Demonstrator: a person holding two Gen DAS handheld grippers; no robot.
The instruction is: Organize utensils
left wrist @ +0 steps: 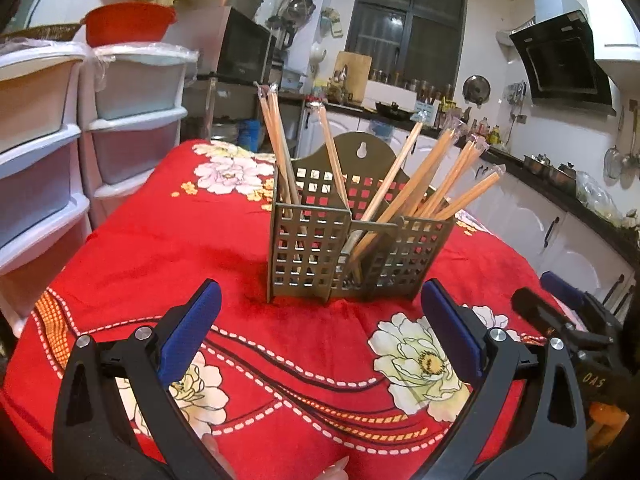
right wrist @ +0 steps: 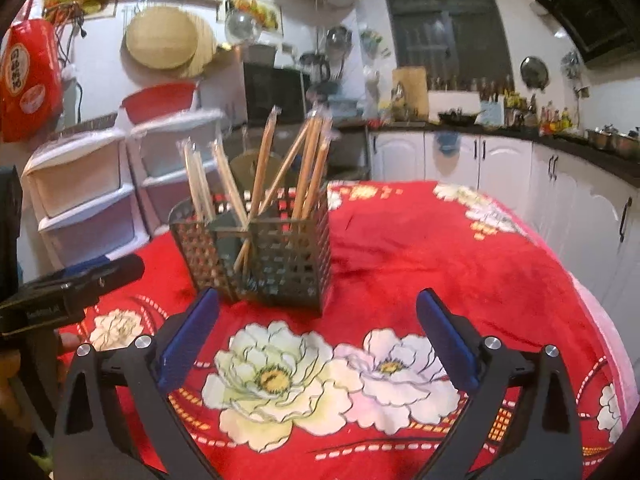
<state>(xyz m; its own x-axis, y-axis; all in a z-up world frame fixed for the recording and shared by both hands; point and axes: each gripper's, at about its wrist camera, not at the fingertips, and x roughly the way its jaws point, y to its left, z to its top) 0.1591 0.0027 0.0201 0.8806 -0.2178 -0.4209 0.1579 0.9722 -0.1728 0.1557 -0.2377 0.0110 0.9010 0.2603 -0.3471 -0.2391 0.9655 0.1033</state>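
A grey-green perforated utensil holder (left wrist: pixel 360 256) stands on the red flowered tablecloth (left wrist: pixel 200 240), divided into compartments. Several wrapped wooden chopsticks (left wrist: pixel 404 176) lean out of it at different angles. My left gripper (left wrist: pixel 320 296) hovers just in front of the holder, open, blue pads wide apart, nothing between them. In the right wrist view the same holder (right wrist: pixel 260 256) with its chopsticks (right wrist: pixel 304 168) sits ahead and to the left of my right gripper (right wrist: pixel 318 304), which is open and empty above the cloth. Each gripper shows at the edge of the other's view.
White plastic drawer units (left wrist: pixel 80 152) stand left of the table, a red basin (left wrist: pixel 128 22) on top. Kitchen counter and white cabinets (right wrist: pixel 500 160) run behind and to the right. The round table's edge (right wrist: pixel 600 320) curves off at right.
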